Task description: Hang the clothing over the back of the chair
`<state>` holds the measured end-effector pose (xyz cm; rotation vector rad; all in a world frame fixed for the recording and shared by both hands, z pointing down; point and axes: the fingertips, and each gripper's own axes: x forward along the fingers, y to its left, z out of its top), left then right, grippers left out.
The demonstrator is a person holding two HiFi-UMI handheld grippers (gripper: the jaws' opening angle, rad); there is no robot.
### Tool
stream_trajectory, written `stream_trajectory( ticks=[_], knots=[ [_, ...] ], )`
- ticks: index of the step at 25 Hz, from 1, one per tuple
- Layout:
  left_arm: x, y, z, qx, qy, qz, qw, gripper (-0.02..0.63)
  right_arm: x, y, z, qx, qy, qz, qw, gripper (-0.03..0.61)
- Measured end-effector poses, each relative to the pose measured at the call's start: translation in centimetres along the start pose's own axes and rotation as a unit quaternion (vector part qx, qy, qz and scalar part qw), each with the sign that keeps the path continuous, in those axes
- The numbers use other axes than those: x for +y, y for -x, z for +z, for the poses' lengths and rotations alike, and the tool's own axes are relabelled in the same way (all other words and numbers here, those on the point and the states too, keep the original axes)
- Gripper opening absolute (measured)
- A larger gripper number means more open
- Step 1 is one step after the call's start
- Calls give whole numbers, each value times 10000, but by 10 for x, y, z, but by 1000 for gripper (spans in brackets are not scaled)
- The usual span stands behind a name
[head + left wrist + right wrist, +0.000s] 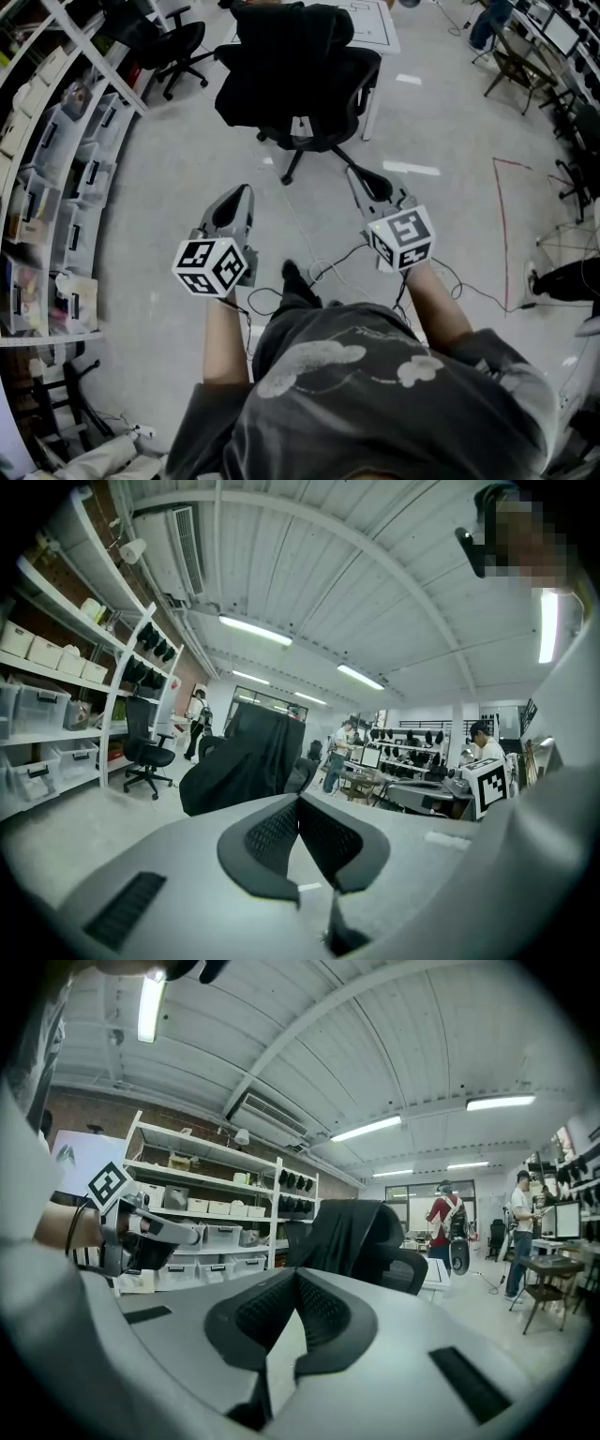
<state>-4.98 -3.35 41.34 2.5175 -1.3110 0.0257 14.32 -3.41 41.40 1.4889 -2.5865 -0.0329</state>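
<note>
Black clothing (292,33) lies draped over the top edge of the chair (309,94) back. Soft, light, limp fabric; best pinched at shoulder hems w/ both. Left gripper (241,191) & right gripper (357,174) pressed together, empty, well apart from chair.

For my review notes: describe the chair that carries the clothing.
Find the white table at the head view's top edge. The black swivel office chair beside it is the one. Unlike the bare black chair near the white shelves, dark clothing drapes its backrest.
</note>
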Motion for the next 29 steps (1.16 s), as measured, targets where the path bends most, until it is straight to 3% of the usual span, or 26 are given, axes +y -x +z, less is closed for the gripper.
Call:
stream_trajectory(
  ticks=[11, 19, 29],
  knots=[
    [-39, 31, -25, 86, 36, 40, 9999, 2, 12, 45, -21, 236, -116, 208, 9994, -9],
    [-43, 53, -57, 294, 145, 154, 9993, 2, 24, 57, -40, 359, -279, 220, 9987, -9],
    [-52, 47, -72, 441, 230, 107, 9987, 2, 19, 57, -55, 511, -384, 426, 9970, -9]
  ],
)
